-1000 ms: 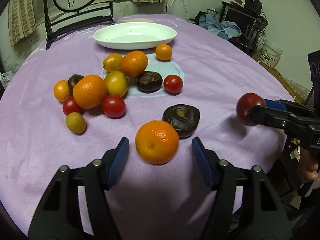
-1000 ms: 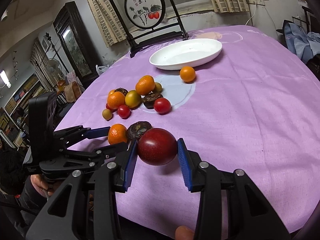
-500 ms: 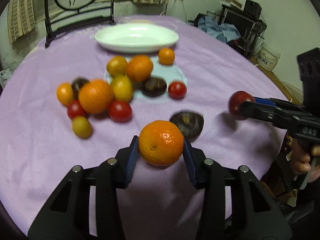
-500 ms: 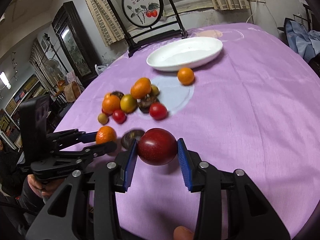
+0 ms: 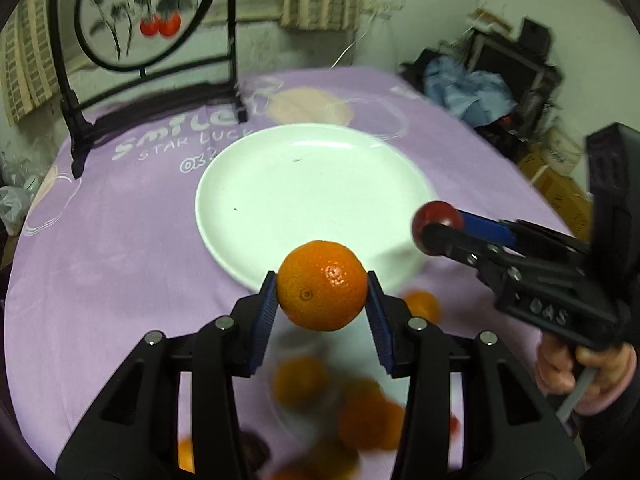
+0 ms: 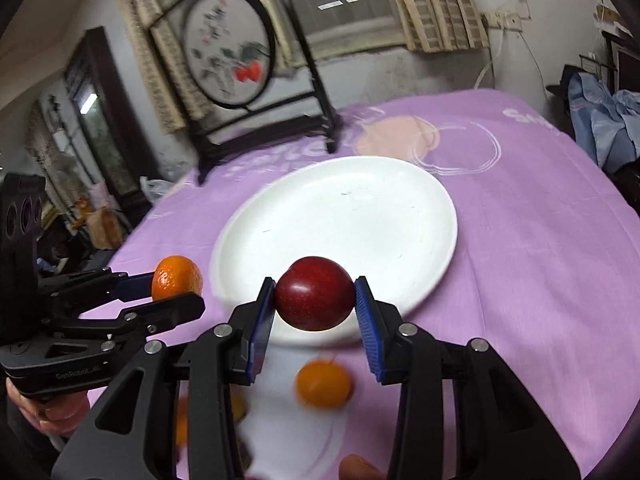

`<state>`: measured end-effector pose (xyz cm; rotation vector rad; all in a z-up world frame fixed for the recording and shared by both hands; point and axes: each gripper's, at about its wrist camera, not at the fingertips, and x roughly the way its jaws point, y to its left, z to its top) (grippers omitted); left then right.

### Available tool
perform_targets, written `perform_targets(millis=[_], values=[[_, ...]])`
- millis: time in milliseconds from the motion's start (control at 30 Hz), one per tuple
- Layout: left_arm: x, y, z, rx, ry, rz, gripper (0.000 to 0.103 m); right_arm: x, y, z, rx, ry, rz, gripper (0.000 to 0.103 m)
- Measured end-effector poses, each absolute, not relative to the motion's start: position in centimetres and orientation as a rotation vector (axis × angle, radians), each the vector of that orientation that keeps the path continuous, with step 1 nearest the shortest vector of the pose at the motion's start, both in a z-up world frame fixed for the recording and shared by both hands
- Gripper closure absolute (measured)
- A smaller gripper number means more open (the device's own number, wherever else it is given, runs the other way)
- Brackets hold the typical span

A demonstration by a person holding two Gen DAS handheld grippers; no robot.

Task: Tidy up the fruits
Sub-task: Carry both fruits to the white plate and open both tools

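Left gripper [image 5: 322, 301] clamps one orange [image 5: 322, 285], held in the air at the near rim of the white plate [image 5: 280, 184]. Right gripper [image 6: 314, 304] clamps one dark red plum [image 6: 314, 298] over the same rim. Only the right wrist view shows the small orange fruit [image 6: 324, 383] sharply on the purple tablecloth [image 6: 540, 280]; left wrist view blurs the loose pile, count unclear. One plate, interior bare.

Round painted screen [image 5: 136, 16] on black stand, purple tablecloth [image 5: 100, 248], blue cloth heap [image 6: 604, 116].
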<state>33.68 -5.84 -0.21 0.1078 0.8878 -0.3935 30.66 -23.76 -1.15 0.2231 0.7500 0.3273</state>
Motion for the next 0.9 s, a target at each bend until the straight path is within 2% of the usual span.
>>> perform_targets(millis=[333,400,433,500,667,733,900], values=[[39.5,-7.4,-4.0,0.174,1.011,-0.322,0.057,34.4,-22.8,-4.1,0.173,0.858,0.339,0.060],[39.3,-7.0,-3.5,0.159,0.988,-0.314,0.035,34.1,-22.9,-4.0,0.185,0.868,0.356,0.060],[38.8,-6.6,-2.8,0.141,0.961,-0.310,0.029,33.6,-23.1,-3.6,0.189,0.864,0.360,0.055],[37.7,-5.8,-1.6,0.130,0.921,-0.300,0.026,32.8,-23.4,-2.8,0.192,0.839,0.354,0.046],[31.9,-2.3,1.5,0.096,0.809,-0.257,0.011,28.2,-23.9,-1.1,0.221,0.785,0.384,0.045],[28.7,-0.6,2.1,0.070,0.771,-0.238,0.003,25.4,-23.9,-0.8,0.225,0.767,0.408,0.038],[21.7,2.6,1.0,0.023,0.745,-0.196,0.002,18.3,-23.6,-2.1,0.245,0.775,0.457,0.038]])
